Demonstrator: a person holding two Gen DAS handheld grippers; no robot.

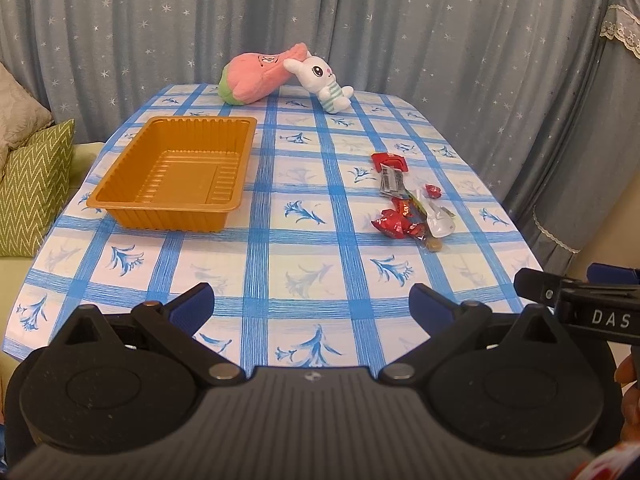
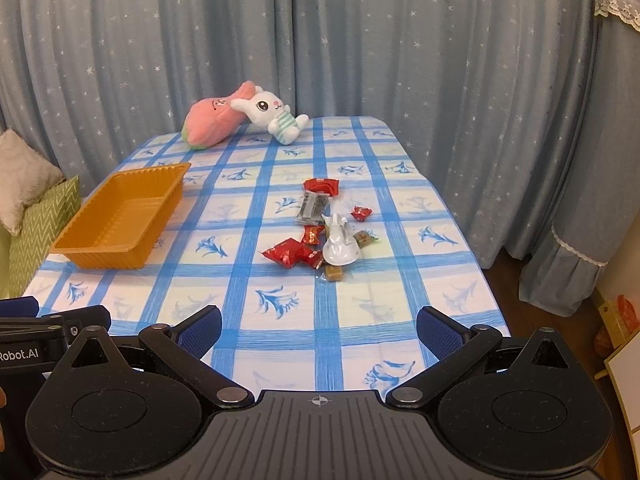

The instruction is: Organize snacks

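Both grippers, left gripper [image 1: 311, 300] and right gripper [image 2: 319, 326], held wide, empty. Snack pile [image 2: 320, 228] best approached singly; orange tray [image 1: 176, 172] kept unmoved.

Orange tray [image 1: 176, 168], blue-checked tablecloth [image 1: 304, 240], red snack wrappers [image 1: 394, 222], star-speckled curtain [image 1: 400, 20]

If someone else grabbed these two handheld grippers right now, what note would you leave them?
Left gripper: open, holding nothing, hovering over the near table edge.
Right gripper: open, holding nothing, also at the near edge.
Orange tray: empty, on the left of the table.
Snack pile: red, white and silver wrappers plus caramel candies, loose on the tablecloth, right of the tray.
Done: nothing yet.
Left: move every snack into the tray.
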